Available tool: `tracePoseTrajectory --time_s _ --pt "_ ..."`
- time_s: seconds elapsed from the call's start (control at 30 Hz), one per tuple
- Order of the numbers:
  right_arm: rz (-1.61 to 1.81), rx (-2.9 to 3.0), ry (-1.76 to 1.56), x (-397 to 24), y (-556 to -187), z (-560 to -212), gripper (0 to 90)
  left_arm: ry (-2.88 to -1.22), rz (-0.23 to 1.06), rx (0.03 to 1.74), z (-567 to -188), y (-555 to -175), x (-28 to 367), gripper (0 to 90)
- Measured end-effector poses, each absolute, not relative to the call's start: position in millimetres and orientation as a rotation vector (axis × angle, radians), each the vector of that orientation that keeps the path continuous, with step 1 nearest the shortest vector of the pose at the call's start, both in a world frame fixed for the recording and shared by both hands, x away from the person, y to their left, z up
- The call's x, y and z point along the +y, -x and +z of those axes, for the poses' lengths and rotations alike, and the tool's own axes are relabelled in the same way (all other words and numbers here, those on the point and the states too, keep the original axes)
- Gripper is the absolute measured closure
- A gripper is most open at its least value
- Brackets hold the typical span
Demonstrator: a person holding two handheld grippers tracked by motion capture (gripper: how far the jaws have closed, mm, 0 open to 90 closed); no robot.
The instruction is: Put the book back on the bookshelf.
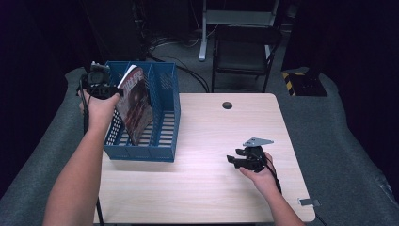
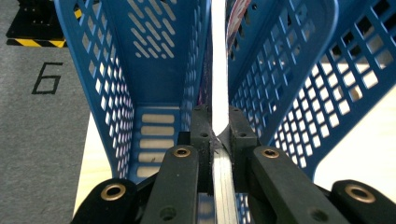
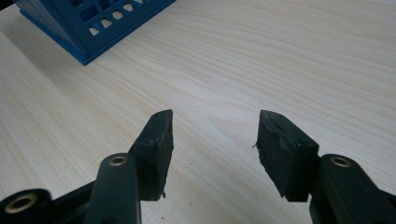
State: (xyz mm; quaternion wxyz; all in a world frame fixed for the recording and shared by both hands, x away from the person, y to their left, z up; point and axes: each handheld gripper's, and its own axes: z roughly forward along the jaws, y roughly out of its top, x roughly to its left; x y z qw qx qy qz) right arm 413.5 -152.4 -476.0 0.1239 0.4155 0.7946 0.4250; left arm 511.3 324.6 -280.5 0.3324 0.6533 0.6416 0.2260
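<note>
Now left gripper (image 2: 220, 128) clamps magazine (image 1: 135, 101) inside blue rack (image 1: 162, 136); right gripper (image 3: 215, 140) spread wide

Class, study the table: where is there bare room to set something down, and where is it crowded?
Bare wood runs from the blue rack right to the table edge, and along the near edge in front of the rack. Crowded: the rack's corner, where the left gripper clamps a magazine, and near the right gripper.

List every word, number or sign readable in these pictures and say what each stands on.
"6": black figure on the grey floor mat, left of the blue file rack.
Magazine cover title, held by the left gripper: too blurred to read.
Yellow-black hazard stripes on the floor: a marking, no text.
</note>
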Motion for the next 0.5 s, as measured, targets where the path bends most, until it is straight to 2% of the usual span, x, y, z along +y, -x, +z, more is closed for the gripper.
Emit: tracePoseTrajectory --time_s 0.5 --pt "1.234 2.322 -1.21 -152.6 -414.3 -476.7 45.7 -1.637 0.682 1.684 -284.0 -521.9 315.4 84.2"
